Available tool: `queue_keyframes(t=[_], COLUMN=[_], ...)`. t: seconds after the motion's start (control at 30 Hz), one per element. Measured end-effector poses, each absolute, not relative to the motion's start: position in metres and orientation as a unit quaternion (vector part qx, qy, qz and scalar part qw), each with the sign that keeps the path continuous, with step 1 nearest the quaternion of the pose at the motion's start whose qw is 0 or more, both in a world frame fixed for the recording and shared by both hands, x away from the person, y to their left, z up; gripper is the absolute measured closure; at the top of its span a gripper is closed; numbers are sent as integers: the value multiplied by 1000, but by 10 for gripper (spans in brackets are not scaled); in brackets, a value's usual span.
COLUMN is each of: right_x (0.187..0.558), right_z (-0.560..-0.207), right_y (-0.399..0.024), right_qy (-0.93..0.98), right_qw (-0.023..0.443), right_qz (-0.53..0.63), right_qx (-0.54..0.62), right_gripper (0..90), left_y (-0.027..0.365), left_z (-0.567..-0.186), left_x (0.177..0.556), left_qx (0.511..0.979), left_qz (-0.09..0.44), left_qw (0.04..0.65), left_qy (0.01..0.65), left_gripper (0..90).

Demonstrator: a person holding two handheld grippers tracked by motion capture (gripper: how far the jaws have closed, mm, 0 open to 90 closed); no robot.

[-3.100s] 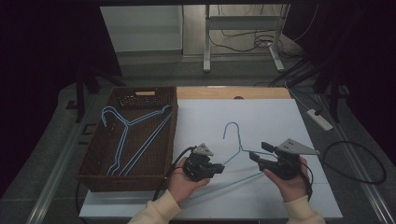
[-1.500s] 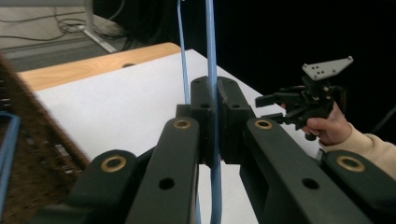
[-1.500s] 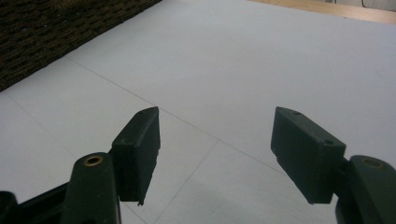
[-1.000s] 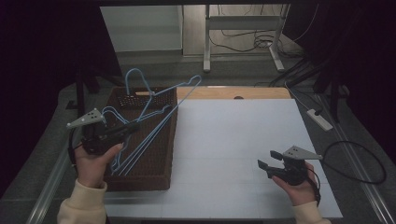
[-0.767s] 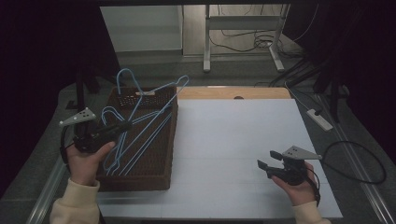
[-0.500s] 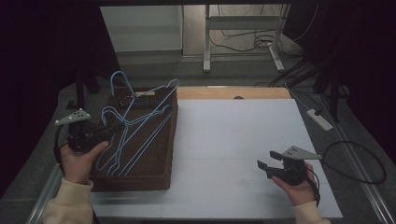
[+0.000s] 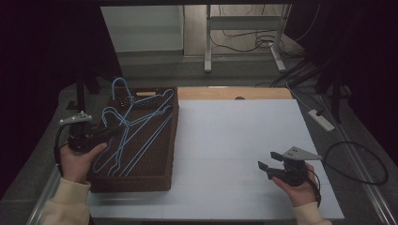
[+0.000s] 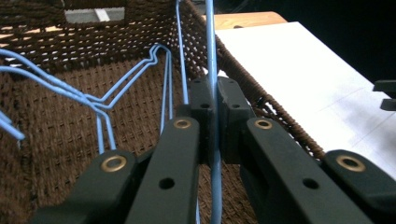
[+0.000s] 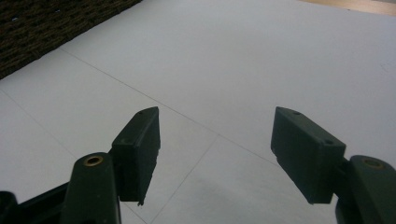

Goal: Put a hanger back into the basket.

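Desk (image 7: 244,140), white-topped, with its near right corner hidden behind the right hand (image 7: 300,187) and its surroundings lost in darkness. Basket (image 7: 162,140), dark brown wicker, standing on the desk's left end; its near left corner is covered by the left hand (image 7: 77,159), and in the left gripper view the rim is cut off on both sides. Hangers already in the basket (image 7: 141,140): thin light-blue wire, overlapping so closely that their number is hard to tell. Held hanger (image 8: 211,60): the same light-blue wire, a single straight run of it passing upright between the jaws, its hook and shoulders hard to separate from the others; it hangs over the basket's left part, low among the wires there. Left gripper (image 8: 212,100): jaws closed tight on that wire. Right gripper (image 9: 217,140): jaws spread wide with nothing between them, poised over the bare desk near its front right, well apart from the basket.
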State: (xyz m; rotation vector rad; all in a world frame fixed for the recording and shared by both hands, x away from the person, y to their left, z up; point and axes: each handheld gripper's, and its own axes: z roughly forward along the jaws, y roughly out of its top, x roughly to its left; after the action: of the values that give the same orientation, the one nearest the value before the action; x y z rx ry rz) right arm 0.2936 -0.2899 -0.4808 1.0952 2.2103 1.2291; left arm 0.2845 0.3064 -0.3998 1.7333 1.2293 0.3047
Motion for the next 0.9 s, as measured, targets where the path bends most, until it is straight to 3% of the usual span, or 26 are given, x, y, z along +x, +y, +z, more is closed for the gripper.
queue_keyframes(t=[0.47,0.9], right_x=[294,294], right_z=[-481,-482], right_y=[-290,-288], right_qy=[788,790], right_qw=[191,190], right_qz=[437,434], right_qx=[391,389], right_gripper=[339,339], left_y=[297,305], left_z=[-435,-449], left_x=[312,321], left_qx=[733,742], left_qz=[78,76], left_qw=[424,342], left_qy=[526,572], left_gripper=[864,860])
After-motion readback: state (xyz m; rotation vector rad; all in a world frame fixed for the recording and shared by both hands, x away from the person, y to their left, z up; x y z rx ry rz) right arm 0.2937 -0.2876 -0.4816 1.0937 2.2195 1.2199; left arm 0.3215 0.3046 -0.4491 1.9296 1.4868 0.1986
